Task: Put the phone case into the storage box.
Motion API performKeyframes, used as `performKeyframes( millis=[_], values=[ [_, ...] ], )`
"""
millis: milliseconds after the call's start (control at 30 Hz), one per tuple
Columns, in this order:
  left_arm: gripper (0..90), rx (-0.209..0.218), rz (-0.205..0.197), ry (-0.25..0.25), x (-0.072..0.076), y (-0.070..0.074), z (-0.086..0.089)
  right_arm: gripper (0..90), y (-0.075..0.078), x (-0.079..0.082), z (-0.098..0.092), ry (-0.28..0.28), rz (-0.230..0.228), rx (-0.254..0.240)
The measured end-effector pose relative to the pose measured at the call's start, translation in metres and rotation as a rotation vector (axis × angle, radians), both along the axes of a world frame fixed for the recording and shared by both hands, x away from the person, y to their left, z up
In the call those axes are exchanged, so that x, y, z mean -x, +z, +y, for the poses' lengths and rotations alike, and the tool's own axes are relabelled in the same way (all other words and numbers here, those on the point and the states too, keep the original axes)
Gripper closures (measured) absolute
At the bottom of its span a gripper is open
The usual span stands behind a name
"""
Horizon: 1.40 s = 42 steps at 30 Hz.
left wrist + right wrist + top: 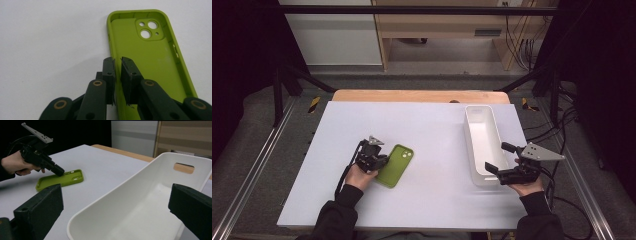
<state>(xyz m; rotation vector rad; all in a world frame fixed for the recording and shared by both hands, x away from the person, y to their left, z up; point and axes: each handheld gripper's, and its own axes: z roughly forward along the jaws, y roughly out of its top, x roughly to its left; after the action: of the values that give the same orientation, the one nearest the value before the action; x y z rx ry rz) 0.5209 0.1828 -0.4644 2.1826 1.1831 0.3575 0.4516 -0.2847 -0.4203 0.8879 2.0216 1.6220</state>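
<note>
High view: Your left gripper (379,161) sat at the near-left of the white desk (427,125), held in your left hand (360,176), with its fingers on the near long edge of the green phone case (396,165). The case lay flat on the desk, hollow side up, with its camera cutout at the far end. The white bin (482,145) stood at the right side of the desk, well apart from the case, long axis running away from you. Your right gripper (494,170) sat at the near end of the bin, held in your right hand (526,186).

Left gripper view: The left fingers (130,72) were clenched on the left side wall of the phone case (150,57), one finger outside the wall and one inside the hollow, with only a narrow gap between them. The case rested on the desk surface (50,37).

Right gripper view: The right fingers (40,212) were released and spread wide, one on each side of the near end of the bin (140,202). One finger was outside the bin's left wall; you could not tell whether either touched the bin. Farther off, the left gripper (59,173) met the rim of the case (60,180).
</note>
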Motion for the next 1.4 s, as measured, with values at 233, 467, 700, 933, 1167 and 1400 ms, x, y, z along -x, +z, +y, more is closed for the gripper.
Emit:
performKeyframes(
  millis=[233, 467, 700, 933, 1167, 1400],
  values=[
    [84.3, -0.007, -0.002, 0.004, 0.000, 0.000, 0.000, 0.0, 0.000, 0.000, 0.000, -0.001, 0.002, 0.001],
    [85.3, -0.014, -0.002, 0.008, 0.000, 0.001, -0.001, 0.0, 0.000, 0.000, 0.000, 0.000, 0.000, -0.001],
    [86.3, -0.016, -0.007, 0.016, 0.000, 0.001, 0.000, 0.1, 0.000, 0.000, 0.000, 0.001, 0.001, 0.000],
    [86.6, -0.013, -0.020, 0.013, 0.001, 0.003, 0.000, 0.0, 0.000, 0.000, 0.000, 0.002, 0.003, 0.000],
    [86.8, -0.004, -0.043, 0.014, 0.003, 0.008, 0.002, 0.0, 0.000, 0.000, 0.000, 0.003, 0.003, -0.001],
    [86.8, 0.016, -0.071, 0.011, 0.008, 0.016, 0.005, 0.1, 0.000, 0.000, 0.001, 0.006, 0.006, 0.000]
  ],
)
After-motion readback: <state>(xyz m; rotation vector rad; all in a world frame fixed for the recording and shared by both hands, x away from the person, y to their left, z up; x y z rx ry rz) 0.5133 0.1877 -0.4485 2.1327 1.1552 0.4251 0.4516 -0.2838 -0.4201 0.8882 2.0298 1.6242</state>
